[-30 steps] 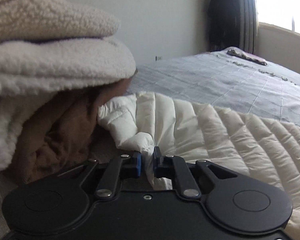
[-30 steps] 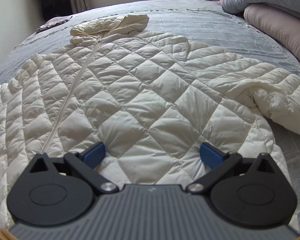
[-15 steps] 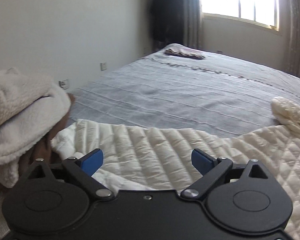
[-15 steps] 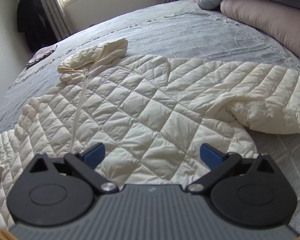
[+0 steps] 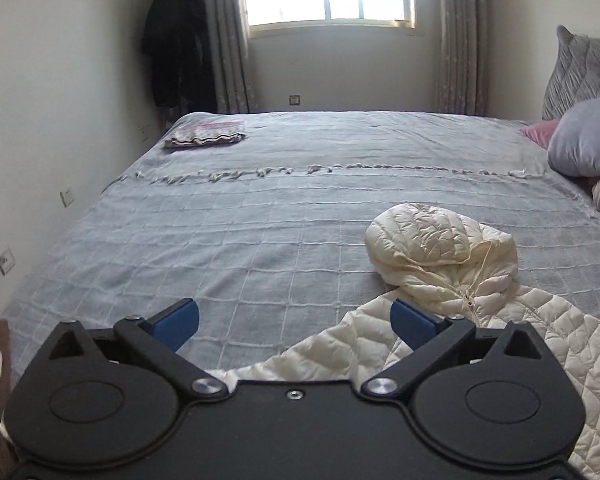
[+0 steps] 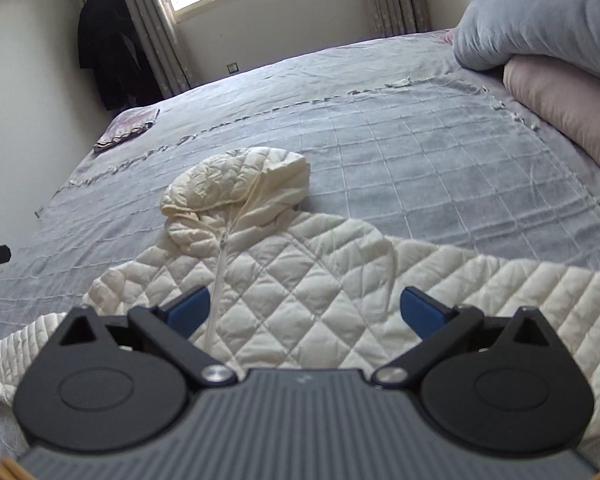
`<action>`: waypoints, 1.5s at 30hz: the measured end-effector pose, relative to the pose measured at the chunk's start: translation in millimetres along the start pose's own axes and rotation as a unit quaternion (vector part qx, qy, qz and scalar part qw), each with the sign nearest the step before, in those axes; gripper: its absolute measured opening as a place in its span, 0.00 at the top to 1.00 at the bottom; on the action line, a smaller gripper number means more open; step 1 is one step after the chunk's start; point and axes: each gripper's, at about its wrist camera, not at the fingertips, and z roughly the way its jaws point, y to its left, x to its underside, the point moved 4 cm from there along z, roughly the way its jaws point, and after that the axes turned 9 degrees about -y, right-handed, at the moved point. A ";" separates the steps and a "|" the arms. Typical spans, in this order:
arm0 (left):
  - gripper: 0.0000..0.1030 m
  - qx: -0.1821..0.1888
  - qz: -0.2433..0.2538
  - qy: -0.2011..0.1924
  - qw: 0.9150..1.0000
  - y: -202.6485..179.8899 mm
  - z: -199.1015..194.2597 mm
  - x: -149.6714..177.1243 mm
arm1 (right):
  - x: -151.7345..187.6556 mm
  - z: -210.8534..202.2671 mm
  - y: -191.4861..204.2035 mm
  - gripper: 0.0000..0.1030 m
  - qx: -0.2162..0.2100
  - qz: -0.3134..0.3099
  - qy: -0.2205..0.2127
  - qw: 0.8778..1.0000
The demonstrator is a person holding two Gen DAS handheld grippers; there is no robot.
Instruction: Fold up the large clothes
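Both grippers, left (image 5: 294, 316) and right (image 6: 306, 310), gape empty above the jacket (image 6: 300, 280) (bare bedspread (image 5: 240, 220) beyond its hood).

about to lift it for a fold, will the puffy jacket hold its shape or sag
The jacket will probably sag: its hood already lies crumpled on the bed. The quilted, puffy fill suggests it is light for its size. The smooth shell may slip from a shallow pinch.
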 end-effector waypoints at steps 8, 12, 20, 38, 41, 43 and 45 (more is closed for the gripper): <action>0.00 0.089 0.001 0.025 0.996 -52.1 157.5 -6.0 | -35.2 159.1 -15.9 0.00 -0.031 0.010 0.056 0.998; 0.00 0.112 -0.054 0.026 0.992 -59.7 229.4 -2.3 | -37.8 224.5 -26.3 0.00 -0.059 0.028 0.034 0.997; 0.18 0.176 -0.193 0.046 0.964 -52.1 315.0 32.3 | -6.4 285.4 -51.8 0.31 -0.135 0.064 -0.033 0.988; 0.89 0.267 0.081 -0.146 0.949 -130.9 131.9 -9.2 | -30.7 191.1 -46.8 0.07 -0.154 0.131 -0.024 0.979; 0.89 0.287 0.110 -0.146 0.940 -135.6 94.5 -2.0 | -24.8 156.5 -63.0 0.05 -0.151 0.157 -0.026 0.976; 0.89 0.291 0.133 -0.143 0.937 -138.2 72.3 11.3 | -17.7 131.4 -74.5 0.05 -0.150 0.179 -0.027 0.972; 0.88 0.296 0.133 -0.137 0.936 -135.7 55.3 26.0 | -11.3 109.4 -84.8 0.05 -0.154 0.198 -0.029 0.968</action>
